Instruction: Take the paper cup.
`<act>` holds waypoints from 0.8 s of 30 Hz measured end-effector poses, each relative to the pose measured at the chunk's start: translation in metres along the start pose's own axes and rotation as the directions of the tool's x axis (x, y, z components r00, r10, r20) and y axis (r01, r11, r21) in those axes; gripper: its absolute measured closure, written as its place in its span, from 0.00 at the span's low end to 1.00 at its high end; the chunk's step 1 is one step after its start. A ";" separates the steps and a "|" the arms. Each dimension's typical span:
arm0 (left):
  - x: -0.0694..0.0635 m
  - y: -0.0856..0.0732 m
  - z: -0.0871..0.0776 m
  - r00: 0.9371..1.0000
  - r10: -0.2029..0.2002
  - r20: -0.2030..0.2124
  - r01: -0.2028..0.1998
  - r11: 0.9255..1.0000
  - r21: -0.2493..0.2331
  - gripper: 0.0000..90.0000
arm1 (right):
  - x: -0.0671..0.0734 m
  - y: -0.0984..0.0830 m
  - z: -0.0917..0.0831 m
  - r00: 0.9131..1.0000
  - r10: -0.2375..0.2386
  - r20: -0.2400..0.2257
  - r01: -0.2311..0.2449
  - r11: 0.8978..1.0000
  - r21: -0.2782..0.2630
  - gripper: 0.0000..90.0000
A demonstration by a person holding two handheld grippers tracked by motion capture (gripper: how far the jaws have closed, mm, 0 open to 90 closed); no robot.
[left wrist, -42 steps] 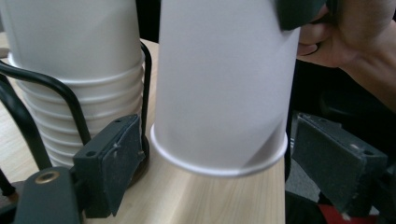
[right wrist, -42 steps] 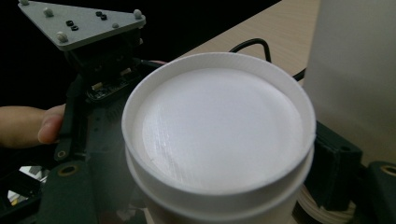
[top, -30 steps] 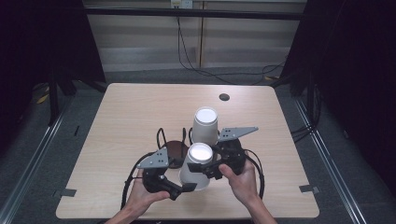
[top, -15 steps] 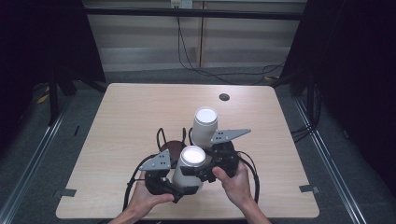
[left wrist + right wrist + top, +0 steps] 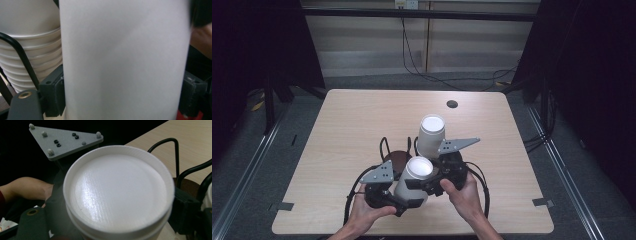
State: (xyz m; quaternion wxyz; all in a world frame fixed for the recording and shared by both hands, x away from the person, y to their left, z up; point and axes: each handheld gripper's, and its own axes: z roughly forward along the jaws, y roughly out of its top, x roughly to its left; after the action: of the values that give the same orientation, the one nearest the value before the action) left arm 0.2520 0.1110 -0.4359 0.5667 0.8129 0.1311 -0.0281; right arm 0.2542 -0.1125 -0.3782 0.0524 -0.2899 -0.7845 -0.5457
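Observation:
A white paper cup hangs base-up and tilted above the table's front, held between both grippers. My left gripper reaches in from the left. Its jaws have just been closing, and its pads now press both sides of the cup's wall. My right gripper comes from the right and is shut on the same cup near its base, with one pad against the rim. A stack of white cups stands upside down just behind; its several rims are visible in the left gripper view.
A dark brown round base with black wire loops sits on the wooden table beside the stack. A small dark hole lies near the far edge. Cables trail from both grippers. Dark floor surrounds the table.
The held cup has shifted slightly left and toward the front, away from the stack. The left gripper has swung in around the cup's wall and its jaws have closed on it.

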 end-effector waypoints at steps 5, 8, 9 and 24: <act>0.001 0.000 0.001 1.000 -0.007 0.006 0.006 1.000 0.029 0.18 | -0.001 -0.001 0.004 1.000 -0.002 0.002 0.002 1.000 0.018 0.15; 0.001 -0.001 0.001 1.000 -0.003 0.004 0.003 0.999 0.051 0.18 | -0.001 -0.001 0.003 1.000 -0.005 0.013 0.004 1.000 0.015 0.15; 0.001 -0.001 0.002 1.000 -0.006 0.007 0.006 0.998 0.059 0.18 | -0.001 -0.001 0.002 1.000 -0.007 0.009 0.007 1.000 0.013 0.15; 0.003 0.005 -0.010 1.000 -0.010 -0.014 0.012 0.986 0.163 0.19 | -0.005 -0.002 -0.006 1.000 -0.016 -0.006 0.016 1.000 0.019 0.15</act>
State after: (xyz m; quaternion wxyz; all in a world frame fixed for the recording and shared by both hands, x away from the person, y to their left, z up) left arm 0.2553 0.1194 -0.4286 0.4971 0.8561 0.1365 -0.0365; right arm 0.2557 -0.1207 -0.3796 0.0529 -0.2814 -0.7920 -0.5393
